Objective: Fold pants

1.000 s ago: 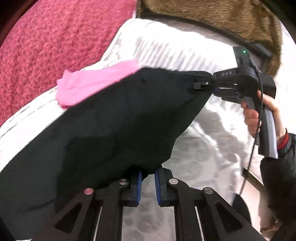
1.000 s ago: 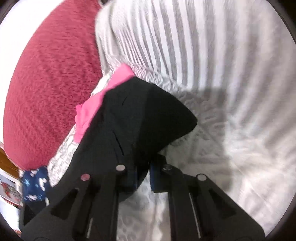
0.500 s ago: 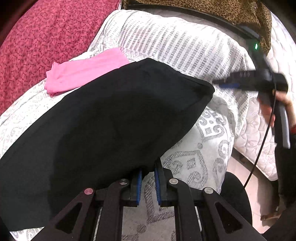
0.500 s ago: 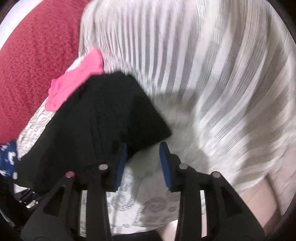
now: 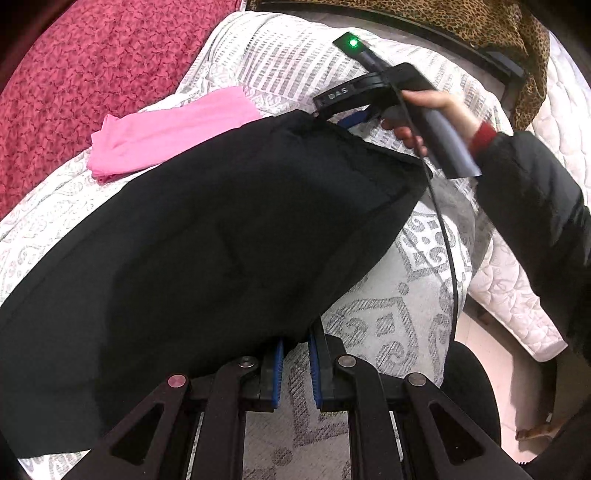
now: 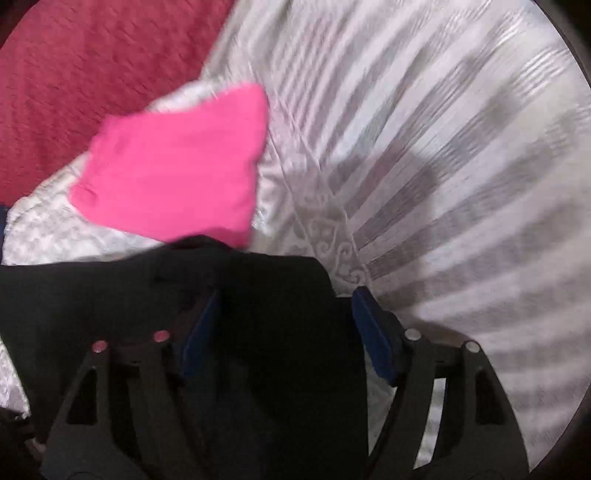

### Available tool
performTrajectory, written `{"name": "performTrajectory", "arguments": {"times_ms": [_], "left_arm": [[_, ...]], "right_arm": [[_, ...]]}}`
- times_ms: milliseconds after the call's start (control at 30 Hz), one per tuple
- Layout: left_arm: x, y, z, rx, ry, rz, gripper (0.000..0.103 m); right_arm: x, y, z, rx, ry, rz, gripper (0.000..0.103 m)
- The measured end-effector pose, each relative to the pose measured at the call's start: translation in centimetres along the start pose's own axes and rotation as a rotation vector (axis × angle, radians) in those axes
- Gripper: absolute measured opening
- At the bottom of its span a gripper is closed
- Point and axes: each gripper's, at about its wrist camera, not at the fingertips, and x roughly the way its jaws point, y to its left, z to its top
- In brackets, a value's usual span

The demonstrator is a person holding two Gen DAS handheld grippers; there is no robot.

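Observation:
The black pants (image 5: pixel 221 236) lie spread across the patterned white bedspread (image 5: pixel 406 317). My left gripper (image 5: pixel 295 349) is shut on their near edge, the blue pads pinching the cloth. My right gripper (image 6: pixel 286 332) is open, its blue pads wide apart over the far corner of the pants (image 6: pixel 258 317). In the left wrist view the right gripper (image 5: pixel 347 116) sits at the pants' far edge, held by a hand.
A folded pink garment (image 5: pixel 170 133) lies beyond the pants; it also shows in the right wrist view (image 6: pixel 173 166). A red blanket (image 5: pixel 92 59) lies at the left. A leopard-print cloth (image 5: pixel 461 22) is at the back. The mattress edge (image 5: pixel 517 288) drops off to the right.
My right gripper let go of the pants' corner, swung away, then came back open over the far edge. The pants dropped flat onto the bed. My left gripper kept its hold.

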Motion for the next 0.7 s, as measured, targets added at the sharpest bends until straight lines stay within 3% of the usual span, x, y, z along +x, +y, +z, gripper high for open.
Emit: {"name": "performTrajectory", "arguments": {"times_ms": [67, 100, 167, 233, 333, 500, 633, 700], "left_arm": [[0.2, 0.2, 0.1, -0.005, 0.003, -0.005, 0.011], [0.2, 0.2, 0.1, -0.008, 0.003, -0.008, 0.011], [0.2, 0.4, 0.1, -0.012, 0.000, -0.012, 0.011], [0.1, 0.4, 0.1, -0.013, -0.003, -0.015, 0.011], [0.1, 0.3, 0.0, -0.009, -0.005, -0.015, 0.011], [0.4, 0.2, -0.1, -0.013, -0.010, -0.008, 0.011], [0.2, 0.4, -0.2, -0.022, -0.002, -0.011, 0.015], [-0.1, 0.4, -0.4, -0.028, 0.009, -0.009, 0.020]], "right_arm": [[0.6, -0.3, -0.1, 0.019, -0.020, 0.011, 0.072], [0.5, -0.3, -0.2, 0.023, -0.042, 0.004, 0.042], [0.0, -0.5, -0.3, 0.052, -0.053, 0.085, 0.022], [-1.9, 0.5, -0.6, 0.052, -0.120, 0.047, 0.021], [-5.0, 3.1, -1.5, -0.036, -0.237, -0.136, 0.021], [-1.2, 2.4, -0.4, -0.106, -0.191, -0.338, 0.026], [1.3, 1.1, 0.0, -0.053, -0.132, -0.300, 0.028], [1.3, 1.7, 0.0, -0.065, -0.124, -0.325, 0.042]]}}
